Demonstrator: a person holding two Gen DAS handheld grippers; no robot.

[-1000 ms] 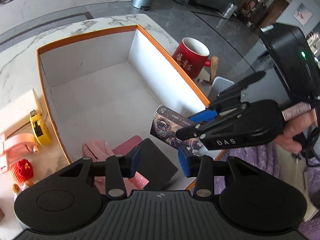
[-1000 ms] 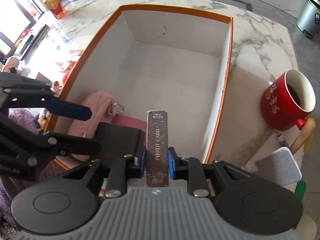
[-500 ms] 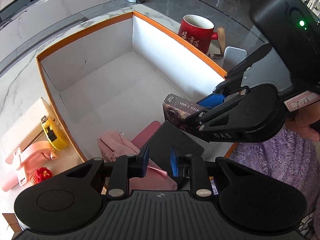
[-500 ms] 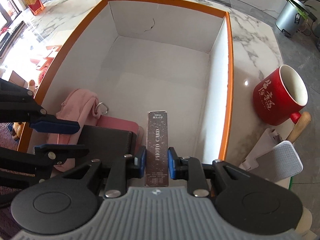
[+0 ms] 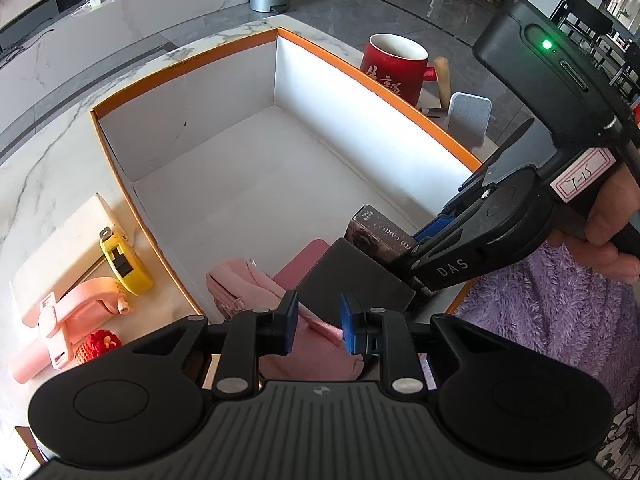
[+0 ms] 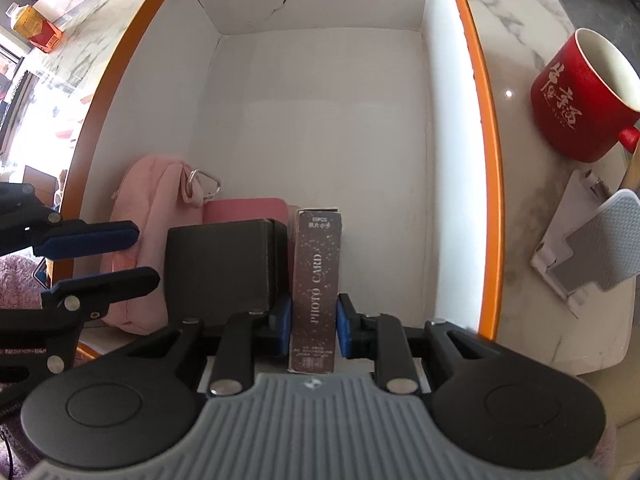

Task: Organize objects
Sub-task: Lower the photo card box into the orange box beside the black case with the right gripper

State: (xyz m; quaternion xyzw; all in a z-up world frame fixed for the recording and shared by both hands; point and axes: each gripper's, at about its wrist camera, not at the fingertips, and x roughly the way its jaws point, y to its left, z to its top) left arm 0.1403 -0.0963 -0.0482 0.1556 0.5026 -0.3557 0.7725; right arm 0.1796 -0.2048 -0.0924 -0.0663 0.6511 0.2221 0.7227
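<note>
- While the right gripper [image 6: 313, 328] is pointing down into the orange-rimmed box [image 6: 472, 80], its blue pads are clamping the card box [image 6: 318, 272], printed PHOTO CARD.
- Card box is standing on edge in the near part of the orange-rimmed box, just beside the black box [image 6: 220, 264]; I cannot tell if the two are touching.
- Pink pouch [image 6: 148, 216] is lying behind the black box, against the left wall, its metal clip [image 6: 204, 182] showing.
- Left gripper [image 5: 316, 322] is hovering over the pink pouch, jaws drawn in as far as they go, nothing between the pads.
- A hand [image 5: 612, 220] is gripping the right tool's handle.
- Red mug [image 6: 580, 96] and grey stand [image 6: 592, 248] are sitting outside on the marble counter [image 6: 520, 20].
- Yellow tape measure [image 5: 124, 260] is lying outside the left wall.
</note>
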